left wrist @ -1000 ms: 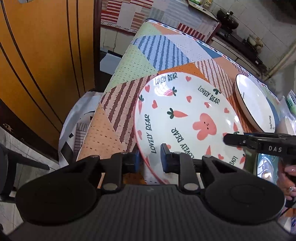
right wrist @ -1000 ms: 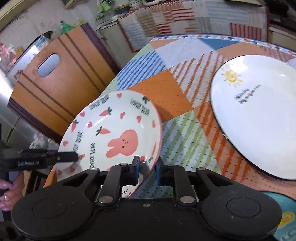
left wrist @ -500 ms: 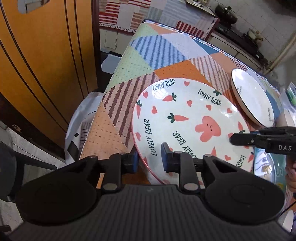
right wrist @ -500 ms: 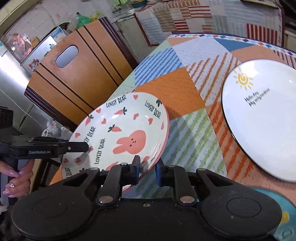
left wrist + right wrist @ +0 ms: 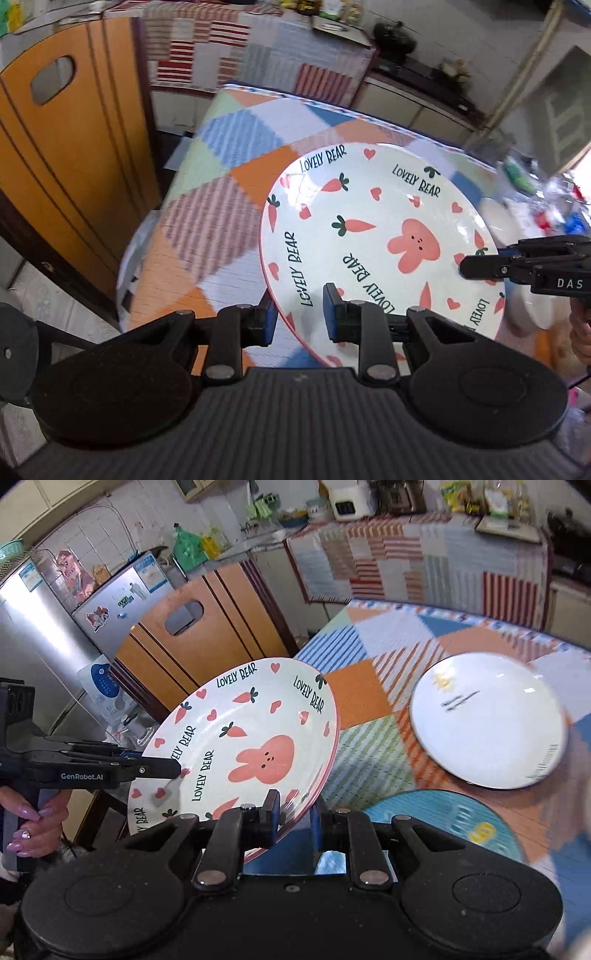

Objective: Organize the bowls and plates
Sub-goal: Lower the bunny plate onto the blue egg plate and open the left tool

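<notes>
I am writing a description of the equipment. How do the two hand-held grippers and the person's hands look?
Both are matte black plastic. The left hand-held gripper has blue pads, two round discs behind its fingers and a ribbed body; white letters "GenRobot.AI" mark its side. The right hand-held gripper is built the same, with "DAS" in white on its side. The hand on the left one wears long glossy pink nails and a ring.

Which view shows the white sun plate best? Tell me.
The right wrist view: the white sun plate lies whole on the patchwork tablecloth, sun mark visible though blurred. In the left wrist view the lifted bunny plate hides nearly all of it; only a blurred white edge peeks out.
</notes>
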